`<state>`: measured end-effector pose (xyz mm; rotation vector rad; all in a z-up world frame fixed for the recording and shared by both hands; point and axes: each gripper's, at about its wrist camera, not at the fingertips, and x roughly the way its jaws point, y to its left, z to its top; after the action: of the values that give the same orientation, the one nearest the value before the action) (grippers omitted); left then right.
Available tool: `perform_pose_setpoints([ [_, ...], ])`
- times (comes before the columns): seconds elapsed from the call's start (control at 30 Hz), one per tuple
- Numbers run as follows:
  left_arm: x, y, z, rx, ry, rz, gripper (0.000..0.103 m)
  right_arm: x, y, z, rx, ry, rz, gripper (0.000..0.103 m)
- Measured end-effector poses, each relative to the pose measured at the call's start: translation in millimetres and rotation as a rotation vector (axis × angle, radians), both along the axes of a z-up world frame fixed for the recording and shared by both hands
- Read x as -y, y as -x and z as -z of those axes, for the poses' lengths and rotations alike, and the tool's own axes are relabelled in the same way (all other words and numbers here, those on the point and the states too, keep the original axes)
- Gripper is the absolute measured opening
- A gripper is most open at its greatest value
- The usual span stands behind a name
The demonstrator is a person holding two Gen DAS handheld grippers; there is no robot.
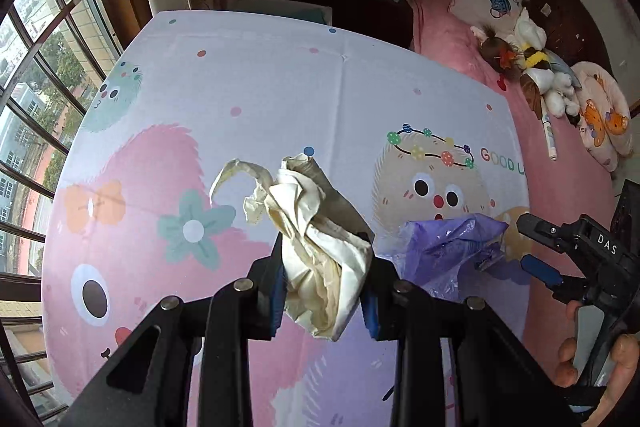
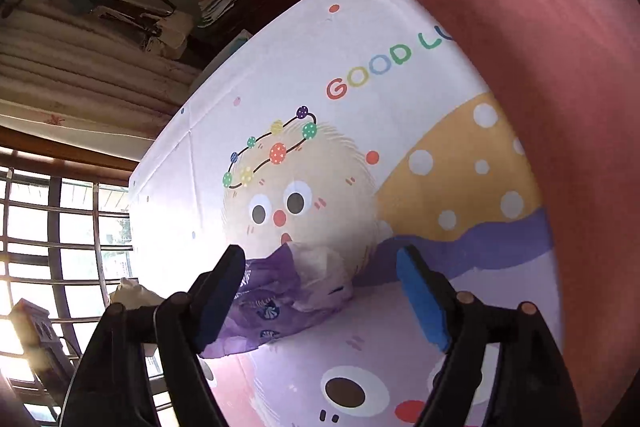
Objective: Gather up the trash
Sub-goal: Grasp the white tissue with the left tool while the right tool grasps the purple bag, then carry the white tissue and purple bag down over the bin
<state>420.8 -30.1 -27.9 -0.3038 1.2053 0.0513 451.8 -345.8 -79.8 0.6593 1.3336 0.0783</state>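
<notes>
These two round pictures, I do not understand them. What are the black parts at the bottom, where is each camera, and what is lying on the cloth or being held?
No robot is here. A person carries a hand-held gripper in each hand, and each has a wide-angle camera looking forward along its two fingers. That is why black fingers fill the bottom of both pictures.

The left view shows the left hand-held gripper shut on a crumpled cream plastic bag. At its right edge you see the other tool and the person's right hand.

The right view shows the right hand-held gripper open, its blue pads either side of a purple plastic bag that lies on the cartoon tablecloth. A pink bed stands behind.
</notes>
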Motion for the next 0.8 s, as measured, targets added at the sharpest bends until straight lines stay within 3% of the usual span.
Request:
perform_pose_setpoints([
  [0.3,-29,42,3,-0.002,0.055,-0.082,0.029,-61,-7,3,0.016,0.080,-0.084,0.091],
  [0.5,-39,66,5,-0.001,0.064,-0.102,0.029,-108,-5,24,-0.020,0.226,-0.224,0.091],
  [0.57,-41,75,7,-0.005,0.064,-0.102,0.029,-117,-1,31,-0.022,0.254,-0.257,0.070],
  [0.7,-47,95,7,-0.005,0.072,-0.100,0.029,-127,11,29,0.032,0.279,-0.296,0.043],
  [0.73,-49,101,7,-0.004,0.073,-0.097,0.029,-129,14,27,0.039,0.279,-0.307,0.030],
  [0.8,-53,115,5,0.002,0.078,-0.089,0.029,-132,23,22,0.045,0.265,-0.326,0.022],
])
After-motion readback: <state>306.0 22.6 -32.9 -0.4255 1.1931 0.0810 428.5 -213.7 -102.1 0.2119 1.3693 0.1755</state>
